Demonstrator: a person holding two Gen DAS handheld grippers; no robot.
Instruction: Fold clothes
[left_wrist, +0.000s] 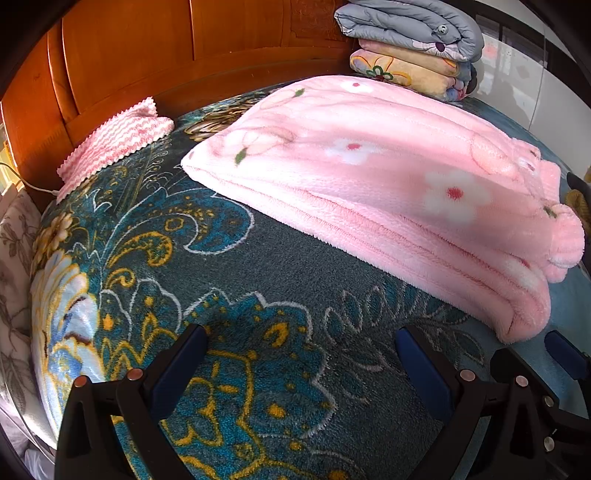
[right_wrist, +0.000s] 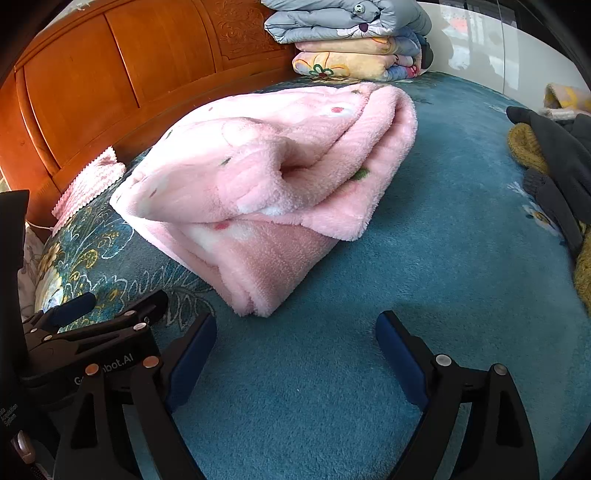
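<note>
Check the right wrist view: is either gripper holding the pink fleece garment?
No. The right gripper and left gripper are both open above the bedspread, clear of the pink fleece garment.

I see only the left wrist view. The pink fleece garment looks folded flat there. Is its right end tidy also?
Observer: No. In the right wrist view the near end of the pink fleece garment bulges open, with a hollow pocket between the layers.
Operator: Is something lying further to the right on the bed? I see only a dark edge there.
Observer: Yes, a pile of dark grey and mustard clothes lies at the right side of the teal bedspread, apart from the pink garment.
Operator: Does the right gripper hold any cloth?
Observer: No. The right gripper is open over bare bedspread, and the left gripper is open as well.
</note>
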